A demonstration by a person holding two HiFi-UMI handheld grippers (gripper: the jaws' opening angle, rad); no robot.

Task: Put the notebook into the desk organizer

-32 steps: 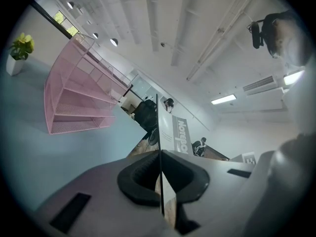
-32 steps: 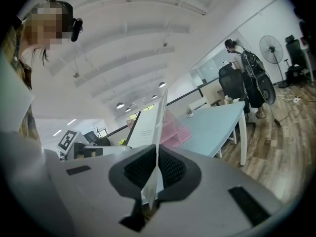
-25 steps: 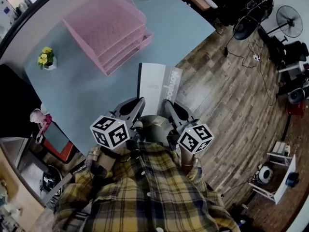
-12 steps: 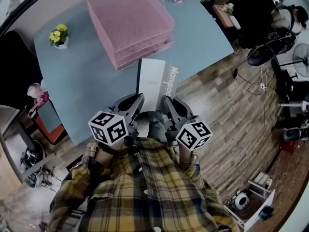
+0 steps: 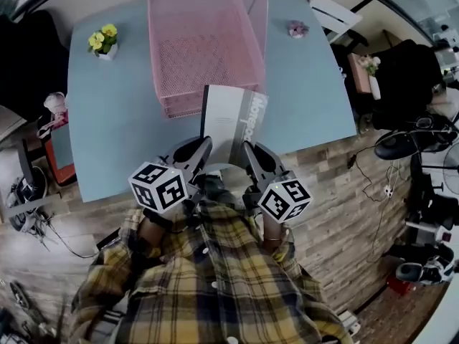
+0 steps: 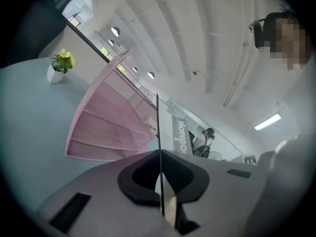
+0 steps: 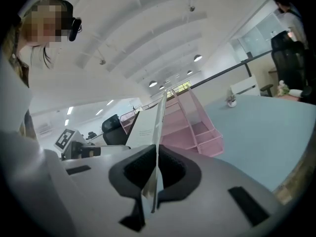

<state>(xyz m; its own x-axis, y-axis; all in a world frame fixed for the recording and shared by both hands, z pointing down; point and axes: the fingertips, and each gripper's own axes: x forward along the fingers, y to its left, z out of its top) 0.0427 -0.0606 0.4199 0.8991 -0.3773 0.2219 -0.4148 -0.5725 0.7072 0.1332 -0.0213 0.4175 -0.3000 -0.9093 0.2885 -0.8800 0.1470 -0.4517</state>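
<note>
Thin notebook held over counter edge, near pink desk organizer. Left claw and right claw each clamped on its near edge. Looks light and probably floppy; gripping both near corners should limit sag.

The pale blue desk carries a pink mesh desk organizer of stacked trays toward its far edge. Left of the organizer, well apart, stands a small white pot of yellow flowers. Right of it sits a small pink flower.
</note>
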